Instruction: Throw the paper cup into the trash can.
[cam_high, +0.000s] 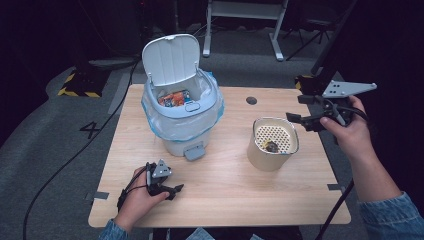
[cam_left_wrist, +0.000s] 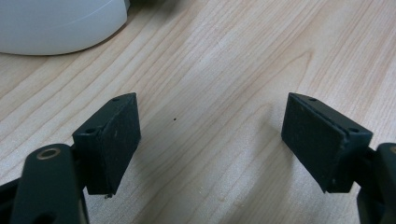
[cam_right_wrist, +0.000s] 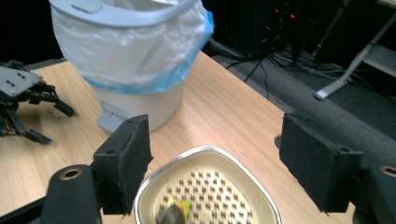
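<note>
High view: right gripper at the strainer cup, left gripper parked on the table

Left gripper view: left gripper (cam_left_wrist: 210, 135) sits low over the wooden table (cam_left_wrist: 224, 60), jaws wide apart, nothing between them. Pads are flat black rubbery blocks. Pale wood grain under them, and a rounded white base of the bin (cam_left_wrist: 56, 23) in the upper left corner.

High view, left to right: left gripper (cam_high: 172, 190) rests near the front edge of the table (cam_high: 225, 195), held in the left hand (cam_high: 137, 197), cable trailing off the edge. Behind it stands the pedal bin (cam_high: 182, 112): white plastic body, grey rim, lid hinged up, clear liner with a blue edge folded over the rim, grey pedal at the foot. Orange wrapper-like trash is inside. Right of centre is the cup (cam_high: 272, 144): beige, rounded-triangle mouth, perforated strainer insert, a small dark scrap lying on the holes. A dark round hole in the tabletop sits behind it. Right gripper (cam_high: 295, 120), in the right hand (cam_high: 350, 132), hangs just beside the cup's right rim, grey three-cornered plate on top.

Right gripper view: right gripper (cam_right_wrist: 215, 163) has its jaws apart, straddling the cup (cam_right_wrist: 210, 186) rim from above; pads not touching it. Image of the cup is blurred. Bin (cam_right_wrist: 130, 60) and the left gripper (cam_right_wrist: 28, 102) are beyond, well apart from the cup. Nothing blocks the cup.
</note>
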